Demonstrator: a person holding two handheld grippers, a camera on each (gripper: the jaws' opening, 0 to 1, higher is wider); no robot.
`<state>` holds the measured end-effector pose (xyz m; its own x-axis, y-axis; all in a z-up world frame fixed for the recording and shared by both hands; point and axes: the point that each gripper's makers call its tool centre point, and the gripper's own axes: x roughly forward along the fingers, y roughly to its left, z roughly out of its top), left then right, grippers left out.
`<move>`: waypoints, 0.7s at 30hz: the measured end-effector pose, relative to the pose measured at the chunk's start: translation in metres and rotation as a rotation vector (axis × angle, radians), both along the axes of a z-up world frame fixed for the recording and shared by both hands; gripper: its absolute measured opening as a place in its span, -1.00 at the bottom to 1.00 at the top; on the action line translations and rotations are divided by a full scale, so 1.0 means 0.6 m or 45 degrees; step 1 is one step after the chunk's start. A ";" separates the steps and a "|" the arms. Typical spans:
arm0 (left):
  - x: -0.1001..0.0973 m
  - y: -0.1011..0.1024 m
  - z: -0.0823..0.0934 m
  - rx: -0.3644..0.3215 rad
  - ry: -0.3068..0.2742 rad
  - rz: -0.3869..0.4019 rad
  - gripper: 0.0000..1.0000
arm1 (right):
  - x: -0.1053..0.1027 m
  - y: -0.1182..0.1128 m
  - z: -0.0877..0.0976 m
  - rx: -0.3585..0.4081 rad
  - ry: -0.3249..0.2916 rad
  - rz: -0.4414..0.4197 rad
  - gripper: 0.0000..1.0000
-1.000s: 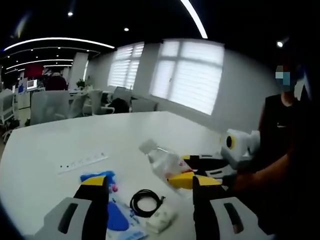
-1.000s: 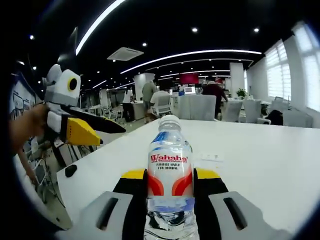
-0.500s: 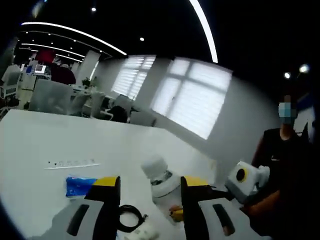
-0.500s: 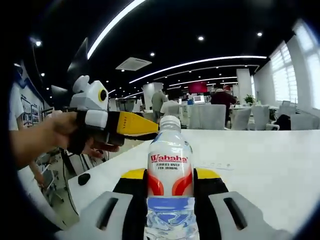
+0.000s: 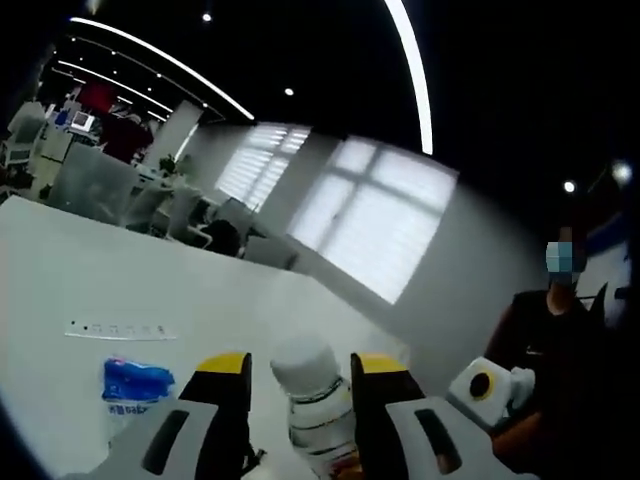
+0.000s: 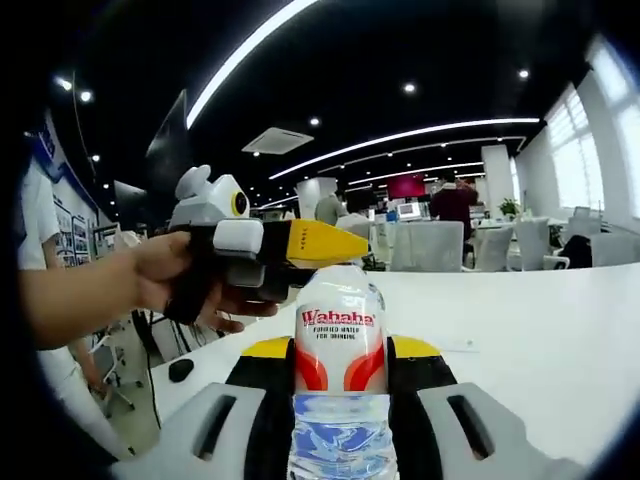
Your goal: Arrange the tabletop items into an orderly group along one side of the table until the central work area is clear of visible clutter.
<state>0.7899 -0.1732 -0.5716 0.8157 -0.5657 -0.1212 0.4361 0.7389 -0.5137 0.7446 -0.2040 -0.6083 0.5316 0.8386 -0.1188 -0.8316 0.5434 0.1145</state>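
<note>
A clear water bottle with a red Wahaha label stands upright between my right gripper's yellow-tipped jaws, which are shut on its body. In the left gripper view, its white cap sits between my left gripper's jaws, with a thin gap on each side. In the right gripper view, a hand holds the left gripper level across the bottle's top, hiding the cap. The right gripper shows at the lower right of the left gripper view.
On the white table lie a blue packet and a white power strip. A person stands at the right. Office chairs and desks stand beyond the table, and a dark mouse lies near its edge.
My left gripper came in over the bottle's top and its jaws narrowed around the cap. The black cable and white wrapper dropped out of the left gripper view. The right gripper kept its hold.
</note>
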 end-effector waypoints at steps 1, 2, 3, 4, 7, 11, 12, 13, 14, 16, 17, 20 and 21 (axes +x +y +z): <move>0.000 -0.001 0.002 -0.005 -0.002 -0.001 -0.31 | 0.000 0.000 0.001 0.003 -0.002 0.001 -0.43; 0.000 -0.002 0.003 -0.011 -0.004 -0.004 -0.33 | 0.000 0.001 0.002 0.005 -0.003 0.003 -0.43; 0.000 -0.002 0.003 -0.013 -0.004 -0.007 -0.34 | 0.000 0.001 0.002 0.002 -0.006 0.002 -0.43; -0.001 -0.003 0.003 -0.012 -0.003 -0.012 -0.34 | 0.001 0.001 0.003 0.002 -0.008 0.003 -0.43; -0.003 -0.007 0.004 0.000 -0.013 -0.019 -0.40 | 0.000 0.002 0.003 0.003 -0.006 0.007 -0.43; -0.003 -0.008 0.006 -0.007 -0.014 -0.015 -0.40 | -0.001 0.000 0.005 0.015 -0.007 0.007 -0.43; -0.004 -0.009 0.006 -0.015 -0.012 -0.014 -0.41 | -0.001 0.000 0.006 0.020 -0.009 0.008 -0.43; -0.004 -0.009 0.007 -0.023 -0.008 -0.011 -0.41 | -0.002 -0.001 0.007 0.022 -0.008 0.007 -0.43; -0.004 -0.009 0.007 -0.029 -0.006 -0.008 -0.41 | -0.002 -0.001 0.008 0.024 -0.008 0.008 -0.43; -0.002 -0.005 0.009 -0.061 -0.005 -0.001 -0.43 | -0.002 -0.002 0.010 0.034 -0.010 0.007 -0.42; -0.002 -0.006 0.010 -0.084 0.002 0.007 -0.45 | -0.002 -0.002 0.011 0.037 -0.009 0.008 -0.42; 0.002 -0.002 0.017 -0.214 0.016 0.029 -0.53 | -0.002 -0.003 0.012 0.056 -0.007 0.010 -0.42; 0.002 -0.002 0.017 -0.217 0.013 0.031 -0.54 | -0.002 -0.003 0.013 0.059 -0.007 0.010 -0.42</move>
<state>0.7909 -0.1745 -0.5616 0.8285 -0.5589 -0.0337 0.4133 0.6510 -0.6367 0.7435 -0.2057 -0.6008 0.5255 0.8473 -0.0769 -0.8365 0.5310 0.1351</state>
